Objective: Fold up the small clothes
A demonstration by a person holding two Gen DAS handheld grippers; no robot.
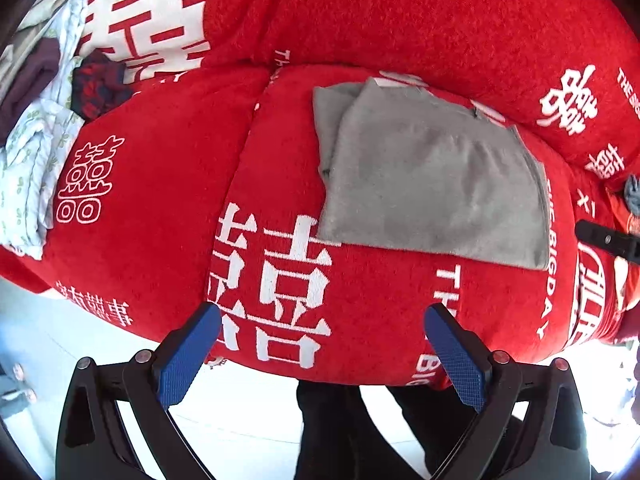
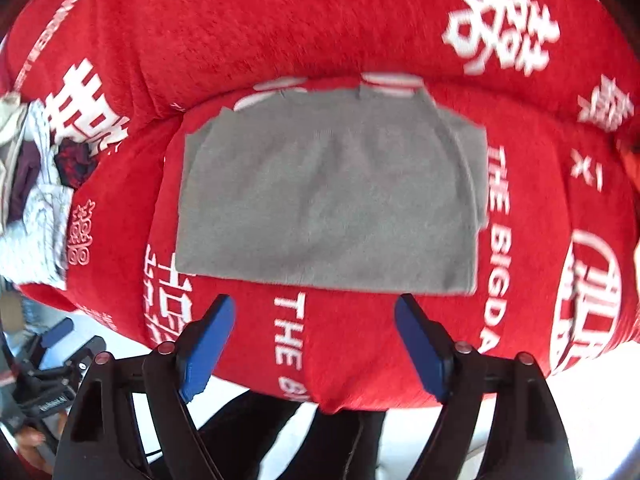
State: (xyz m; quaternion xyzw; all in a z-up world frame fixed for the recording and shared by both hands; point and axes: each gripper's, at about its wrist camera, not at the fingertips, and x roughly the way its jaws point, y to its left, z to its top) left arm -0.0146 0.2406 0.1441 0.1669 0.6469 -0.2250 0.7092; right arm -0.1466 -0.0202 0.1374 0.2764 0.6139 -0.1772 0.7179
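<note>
Lying folded on the red blanket [image 1: 360,20]: one grey garment [image 1: 432,176], a flat near-rectangular packet with a second layer showing along its left edge, set near the front of the padded surface, which looks like a sofa seat or bed under the cover.

Progress, as judged: this item appears finished or one fold short of it. A heap of unfolded clothes [image 1: 40,120] waits well apart at the far left, so most of the task seems still ahead.

Left gripper [image 1: 322,322]: fingers apart, holding nothing, hovering short of the packet's near edge.
Right gripper [image 2: 316,316]: fingers likewise spread and empty, just in front of the same edge.

Materials:
- Grey garment: soft matte knit, faint creases, edges fairly straight, corners slightly rounded.
- Blanket: plush fleece pile, white woven characters and English lettering, bulging over the cushions.
- Heap: pale printed cotton, a dark purple piece, a navy-and-red patterned piece, all crumpled.
- Finger pads [image 1: 188,354]: blue, cross-hatched rubbery texture, on black frames.
</note>
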